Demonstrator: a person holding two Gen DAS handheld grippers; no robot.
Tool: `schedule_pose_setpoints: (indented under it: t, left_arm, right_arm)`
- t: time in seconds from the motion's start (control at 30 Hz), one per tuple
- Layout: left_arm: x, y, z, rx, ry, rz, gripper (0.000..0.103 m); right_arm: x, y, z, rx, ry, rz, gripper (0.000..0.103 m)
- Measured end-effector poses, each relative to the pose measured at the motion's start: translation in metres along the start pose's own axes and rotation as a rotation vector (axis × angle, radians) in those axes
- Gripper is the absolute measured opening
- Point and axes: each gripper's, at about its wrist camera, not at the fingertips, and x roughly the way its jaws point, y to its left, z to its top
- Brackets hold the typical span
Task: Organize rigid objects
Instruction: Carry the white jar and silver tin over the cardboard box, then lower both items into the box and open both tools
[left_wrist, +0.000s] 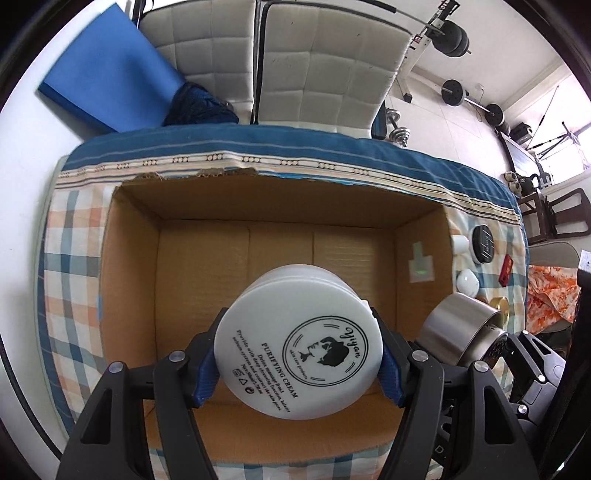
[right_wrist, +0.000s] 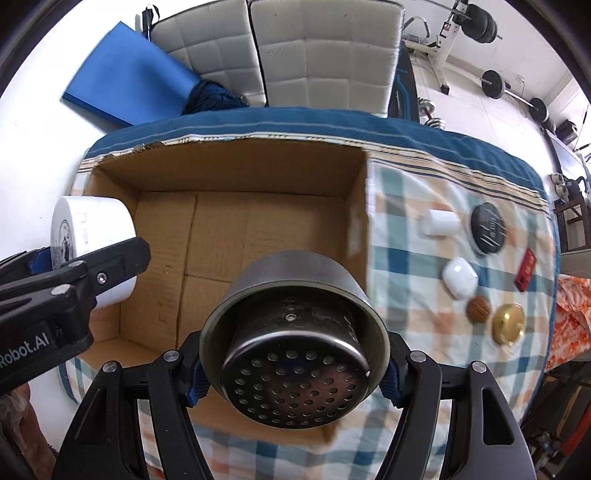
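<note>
Cream jar (left_wrist: 297, 343) — rigid, smooth, likely slippery — sits clamped across its sides by left gripper (left_wrist: 297, 365); right gripper (right_wrist: 293, 369) pinches the steel strainer cup (right_wrist: 295, 343) over the box (right_wrist: 229, 177).

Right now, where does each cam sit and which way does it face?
Left wrist: on the left gripper, facing down into the cardboard box; its fingers clamp the white cream jar.
Right wrist: on the right gripper, over the box's near right part; its fingers clamp the metal strainer cup.
Shared: box, checked tablecloth, both held items, small items right of the box.
</note>
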Motion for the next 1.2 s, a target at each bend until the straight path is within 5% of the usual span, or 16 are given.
schedule_pose_setpoints:
  t: [0.53,0.73,0.87,1.2]
  left_arm:
    - [0.107,0.029,0.039,-0.038,0.211,-0.127,0.067]
    - [0.116,0.033,0.04,-0.022,0.24,-0.134,0.067]
    - [0.113,0.039,0.035,-0.021,0.248,-0.136,0.067]
    - [0.106,0.057,0.028,-0.031,0.243,-0.103,0.067]
  right_arm:
    - [0.09,0.007,0.042,0.044,0.084,-0.036,0.073]
    - [0.095,0.014,0.048,0.03,0.089,-0.035,0.073]
    - [0.087,0.015,0.047,0.039,0.108,0.047,0.073]
    - [0.116,0.027,0.058,0.01,0.119,0.009,0.073]
